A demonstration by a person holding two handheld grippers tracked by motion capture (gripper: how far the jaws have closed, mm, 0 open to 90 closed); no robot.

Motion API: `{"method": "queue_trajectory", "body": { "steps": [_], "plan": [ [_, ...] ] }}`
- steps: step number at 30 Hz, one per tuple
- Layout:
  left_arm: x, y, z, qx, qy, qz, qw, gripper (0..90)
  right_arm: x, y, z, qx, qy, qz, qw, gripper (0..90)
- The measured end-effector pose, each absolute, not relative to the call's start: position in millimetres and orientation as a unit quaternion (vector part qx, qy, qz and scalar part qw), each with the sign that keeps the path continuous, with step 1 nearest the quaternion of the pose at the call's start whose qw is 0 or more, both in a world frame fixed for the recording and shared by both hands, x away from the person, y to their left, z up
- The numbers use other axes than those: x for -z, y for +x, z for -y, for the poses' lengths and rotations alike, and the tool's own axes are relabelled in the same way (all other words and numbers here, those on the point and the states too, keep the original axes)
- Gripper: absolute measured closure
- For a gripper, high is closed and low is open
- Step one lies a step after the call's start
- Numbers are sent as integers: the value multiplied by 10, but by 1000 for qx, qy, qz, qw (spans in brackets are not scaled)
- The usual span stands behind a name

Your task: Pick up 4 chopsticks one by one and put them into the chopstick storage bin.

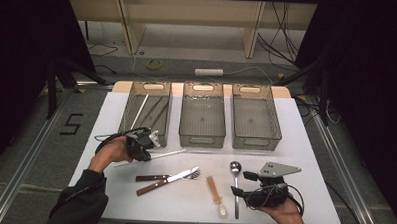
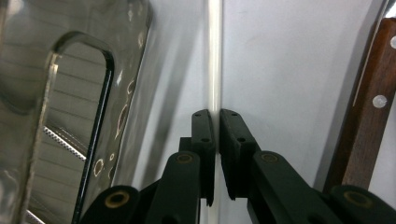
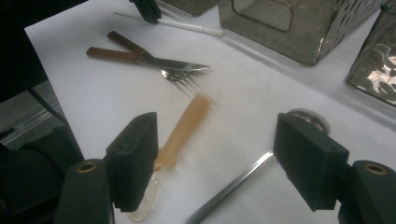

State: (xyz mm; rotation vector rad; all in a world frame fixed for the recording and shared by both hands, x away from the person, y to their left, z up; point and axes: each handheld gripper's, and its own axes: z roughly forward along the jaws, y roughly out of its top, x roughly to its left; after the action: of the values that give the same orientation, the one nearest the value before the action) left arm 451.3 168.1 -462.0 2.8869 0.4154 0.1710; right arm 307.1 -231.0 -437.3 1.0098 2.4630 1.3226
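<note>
Left gripper (image 2: 217, 116): jaws drawn nearly together, pads clamped on a thin white chopstick (image 2: 214, 56) that runs straight up between them in the left gripper view. No earlier picture to compare. In the high view the same gripper (image 1: 146, 149) sits low at the table, just in front of the left bin (image 1: 127, 105), with the chopstick (image 1: 167, 154) lying flat and reaching out to the right.

Right gripper (image 3: 215, 158): jaws wide, nothing between the pads. It hangs above the near edge of the white tabletop (image 1: 305, 146), over a metal spoon (image 3: 261, 163) and a plastic spoon with an orange handle (image 3: 184, 128). In the high view it is at (image 1: 241, 183).

Outward: 3 smoky clear bins stand in a row at the far side. The left bin already holds what look like 2 or more long pale sticks; the middle bin (image 1: 201, 138) and right bin (image 1: 276, 119) look empty. Mid-table, a wood-handled knife (image 1: 166, 181) lies crossed over a wood-handled fork (image 1: 156, 178).

Step in hand, by my reading: sorting cutlery into bins; the chopstick has been pinched but not yet lifted.

Next move calls for: a level lift so the long stick does not pivot in the narrow grip, clearing the left bin's near wall, then release over the sticks inside. The grip is close to 1 end, so droop is likely.
</note>
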Motion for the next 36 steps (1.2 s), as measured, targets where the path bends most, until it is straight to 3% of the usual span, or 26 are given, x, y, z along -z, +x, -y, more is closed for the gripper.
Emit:
{"method": "queue_trajectory", "body": {
  "steps": [36],
  "plan": [
    [4226, 4282, -1678, -64, 961, -172, 206, 846, 4368, 3066, 2320, -442, 339, -826, 85, 321]
  ]
}}
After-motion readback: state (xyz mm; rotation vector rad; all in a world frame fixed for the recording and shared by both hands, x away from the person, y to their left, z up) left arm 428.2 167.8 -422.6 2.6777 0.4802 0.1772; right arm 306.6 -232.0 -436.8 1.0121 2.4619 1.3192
